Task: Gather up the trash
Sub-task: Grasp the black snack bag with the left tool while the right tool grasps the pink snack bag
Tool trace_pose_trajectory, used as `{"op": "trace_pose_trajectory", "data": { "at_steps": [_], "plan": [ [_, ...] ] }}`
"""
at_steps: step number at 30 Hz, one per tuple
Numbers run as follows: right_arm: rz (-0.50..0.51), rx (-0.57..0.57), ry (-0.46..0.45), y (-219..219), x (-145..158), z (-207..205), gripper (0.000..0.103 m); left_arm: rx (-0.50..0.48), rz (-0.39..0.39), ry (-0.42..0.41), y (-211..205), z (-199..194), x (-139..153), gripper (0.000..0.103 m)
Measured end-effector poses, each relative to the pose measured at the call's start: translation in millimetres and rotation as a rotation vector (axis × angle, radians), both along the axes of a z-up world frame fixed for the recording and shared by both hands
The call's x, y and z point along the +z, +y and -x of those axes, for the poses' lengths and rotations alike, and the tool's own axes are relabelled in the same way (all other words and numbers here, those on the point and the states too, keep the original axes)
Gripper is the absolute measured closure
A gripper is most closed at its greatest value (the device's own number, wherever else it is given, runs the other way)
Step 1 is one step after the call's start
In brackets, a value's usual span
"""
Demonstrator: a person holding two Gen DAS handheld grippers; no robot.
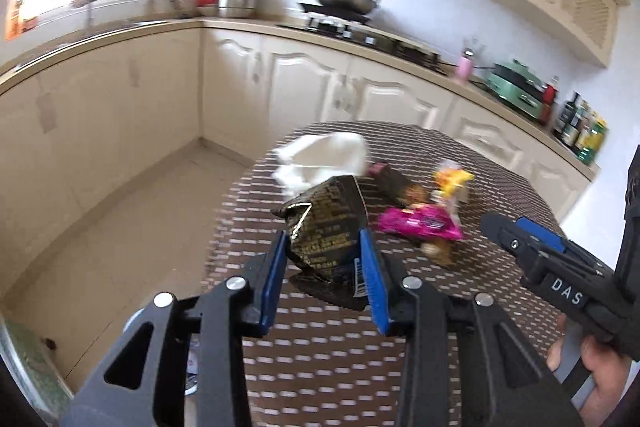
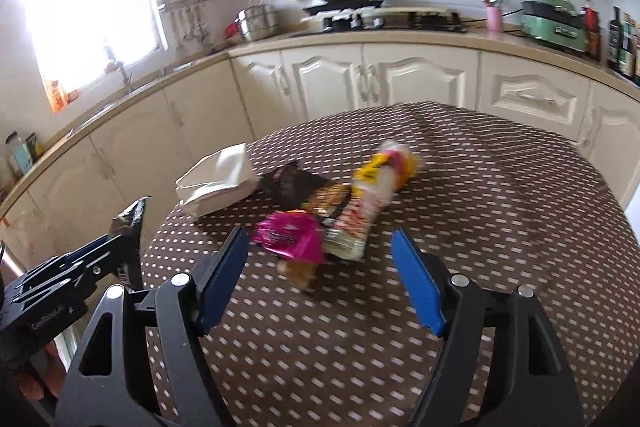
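Over the brown dotted tabletop (image 2: 500, 187), left tongs (image 1: 326, 267) clamp a crumpled black-gold foil wrapper (image 1: 328, 223). Right tongs (image 2: 318, 279) stand wide, empty, w/ a pink foil wrapper (image 2: 290, 237) just ahead. Risk: thin foil slips; approx. aim snags neighbouring trash.

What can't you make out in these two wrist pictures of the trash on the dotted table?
- Print on the black and gold foil wrapper in the left gripper: left wrist view, motion blur.
- Where collected trash goes: no bin recognisable in either view.
- Brown item under the crumpled pink foil wrapper: right wrist view, covered and blurred.
- Near edge of the brown dotted table: cut off by the open right gripper.
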State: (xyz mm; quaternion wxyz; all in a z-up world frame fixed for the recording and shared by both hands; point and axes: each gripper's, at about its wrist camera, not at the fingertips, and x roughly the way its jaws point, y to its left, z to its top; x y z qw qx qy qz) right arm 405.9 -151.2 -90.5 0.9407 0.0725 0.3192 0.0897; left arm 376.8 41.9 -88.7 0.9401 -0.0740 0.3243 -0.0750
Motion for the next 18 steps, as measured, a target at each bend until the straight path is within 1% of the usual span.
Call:
{"op": "trace_pose_trajectory", "data": {
  "at_steps": [3, 5, 6, 7, 8, 9, 10, 12, 14, 16, 18],
  "plan": [
    [0.020, 0.013, 0.038, 18.3, -6.7, -20.8, 0.032, 0.027, 0.011, 0.005, 18.9, -4.7, -2.1, 0.067],
    [0.016, 0.013, 0.076, 25.1, -14.3, -35.6, 0.032, 0.041, 0.020, 0.007, 30.0, -6.0, -4.1, 0.067],
    [0.012, 0.011, 0.096, 26.3, -18.2, -41.0, 0.034, 0.043, 0.024, 0.008, 33.5, -6.3, -5.1, 0.067],
    [0.012, 0.009, 0.109, 27.0, -21.5, -44.5, 0.038, 0.044, 0.031, 0.009, 37.3, -6.6, -6.3, 0.067],
    [0.012, 0.015, 0.125, 27.8, -24.7, -48.1, 0.049, 0.045, 0.034, 0.009, 41.7, -6.8, -7.1, 0.067],
    [0.005, 0.024, 0.139, 28.1, -26.8, -50.1, 0.065, 0.047, 0.035, 0.009, 44.7, -6.7, -7.7, 0.067],
    [-0.005, 0.037, 0.150, 28.1, -28.8, -51.5, 0.070, 0.048, 0.038, 0.008, 47.1, -5.8, -8.6, 0.067],
    [0.006, 0.024, 0.119, 28.0, -24.2, -46.3, 0.070, 0.057, 0.046, 0.007, 54.2, -4.4, -9.0, 0.067],
    [0.046, 0.005, 0.056, 31.4, -13.5, -34.8, 0.070, 0.066, 0.055, 0.001, 61.7, -1.5, -8.4, 0.067],
    [0.054, 0.004, -0.012, 36.7, 0.2, -19.3, 0.070, 0.077, 0.060, -0.008, 69.3, 3.2, -7.0, 0.067],
    [0.064, 0.011, -0.058, 45.5, 9.8, -7.3, 0.070, 0.090, 0.063, -0.015, 79.0, 9.8, -5.5, 0.067]
  ]
}}
